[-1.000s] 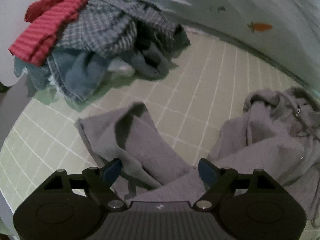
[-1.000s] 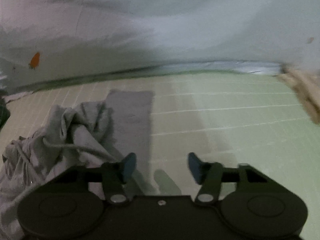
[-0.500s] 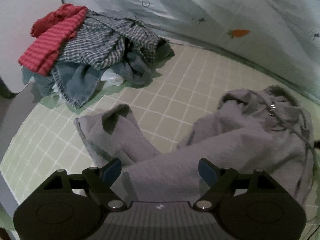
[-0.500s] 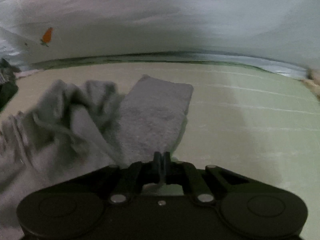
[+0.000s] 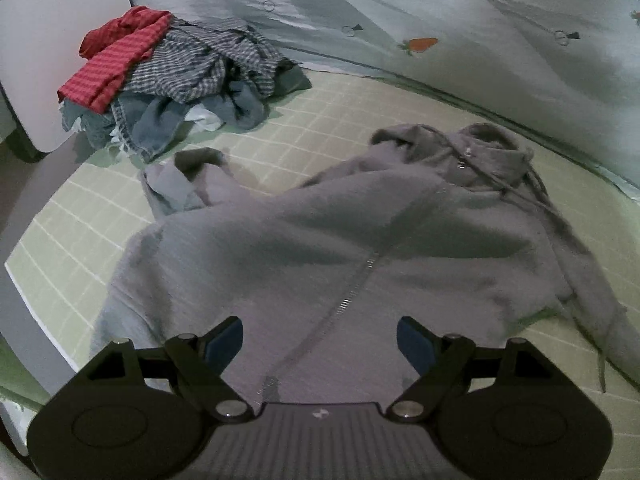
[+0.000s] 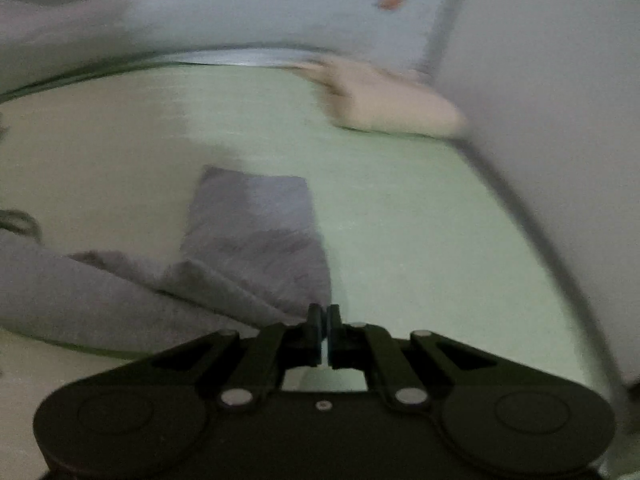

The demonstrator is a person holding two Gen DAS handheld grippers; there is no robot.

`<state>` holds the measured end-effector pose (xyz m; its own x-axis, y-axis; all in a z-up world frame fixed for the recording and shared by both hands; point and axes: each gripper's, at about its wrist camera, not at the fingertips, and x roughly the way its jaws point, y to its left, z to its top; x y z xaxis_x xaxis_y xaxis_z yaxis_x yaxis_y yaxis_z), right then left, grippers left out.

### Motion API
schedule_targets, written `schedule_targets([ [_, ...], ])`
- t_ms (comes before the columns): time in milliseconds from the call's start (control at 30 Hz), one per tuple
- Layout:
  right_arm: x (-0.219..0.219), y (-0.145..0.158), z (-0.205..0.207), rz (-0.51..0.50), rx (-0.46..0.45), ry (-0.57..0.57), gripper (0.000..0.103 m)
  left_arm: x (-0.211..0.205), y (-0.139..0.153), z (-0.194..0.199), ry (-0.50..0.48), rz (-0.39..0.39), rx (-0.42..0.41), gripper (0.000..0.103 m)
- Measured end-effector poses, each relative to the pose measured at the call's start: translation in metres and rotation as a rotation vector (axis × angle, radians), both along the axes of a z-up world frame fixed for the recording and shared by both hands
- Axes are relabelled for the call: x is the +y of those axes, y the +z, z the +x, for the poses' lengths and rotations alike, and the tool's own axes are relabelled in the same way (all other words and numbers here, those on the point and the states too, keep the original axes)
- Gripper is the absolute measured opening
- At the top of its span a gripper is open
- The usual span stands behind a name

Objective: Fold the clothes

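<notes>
A grey zip-up hoodie (image 5: 360, 240) lies spread on the green checked mat, hood and drawstrings at the far right, one sleeve (image 5: 188, 184) bunched at the left. My left gripper (image 5: 320, 338) is open and empty above the hoodie's lower front, straddling the zipper. In the right wrist view my right gripper (image 6: 324, 330) is shut on the edge of the hoodie's other sleeve (image 6: 256, 236), which lies out flat ahead of it with its cuff end farthest away.
A pile of unfolded clothes (image 5: 176, 76), red, checked and denim, sits at the mat's far left. A pale quilt (image 5: 440, 12) with carrot prints lines the back. A beige folded cloth (image 6: 384, 100) lies at the far right. A white panel (image 5: 48, 60) stands left.
The right gripper shut on the hoodie sleeve and pulled it out to the right. The left gripper moved back and over the hoodie body, still open.
</notes>
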<state>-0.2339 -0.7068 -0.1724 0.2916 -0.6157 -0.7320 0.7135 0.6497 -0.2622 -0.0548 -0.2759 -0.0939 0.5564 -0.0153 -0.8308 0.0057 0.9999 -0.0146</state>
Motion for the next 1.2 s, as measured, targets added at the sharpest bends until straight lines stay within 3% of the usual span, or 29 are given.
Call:
schedule_targets([
  [200, -0.003, 0.011, -0.024, -0.016, -0.019, -0.015, 0.003, -0.024, 0.010, -0.010, -0.025, -0.029, -0.022, 0.085],
  [233, -0.004, 0.013, -0.026, -0.009, -0.040, 0.002, 0.009, -0.027, 0.012, -0.013, -0.031, -0.025, -0.029, 0.085],
  [333, -0.013, 0.020, -0.035, 0.020, -0.112, 0.006, 0.039, -0.036, 0.019, -0.022, -0.044, -0.006, -0.049, 0.085],
  [367, -0.020, 0.020, -0.039, 0.049, -0.146, -0.021, 0.042, -0.037, 0.020, -0.024, -0.041, 0.000, -0.052, 0.085],
  [533, -0.059, 0.007, -0.051, 0.263, -0.313, -0.168, 0.044, -0.039, 0.021, -0.035, -0.012, 0.008, -0.046, 0.085],
  [633, -0.072, -0.004, -0.044, 0.299, -0.326, -0.157, 0.045, -0.042, 0.018, -0.039, 0.003, 0.015, -0.042, 0.085],
  [700, -0.076, -0.010, -0.037, 0.320, -0.323, -0.134, 0.044, -0.045, 0.017, -0.039, 0.009, 0.016, -0.042, 0.085],
  [833, -0.084, -0.014, -0.021, 0.322, -0.287, -0.112, 0.003, -0.054, 0.018, -0.032, 0.013, 0.016, -0.046, 0.085],
  [1200, -0.081, 0.027, 0.061, 0.181, -0.270, -0.012, 0.002, -0.088, 0.019, 0.007, 0.004, 0.003, -0.022, 0.085],
])
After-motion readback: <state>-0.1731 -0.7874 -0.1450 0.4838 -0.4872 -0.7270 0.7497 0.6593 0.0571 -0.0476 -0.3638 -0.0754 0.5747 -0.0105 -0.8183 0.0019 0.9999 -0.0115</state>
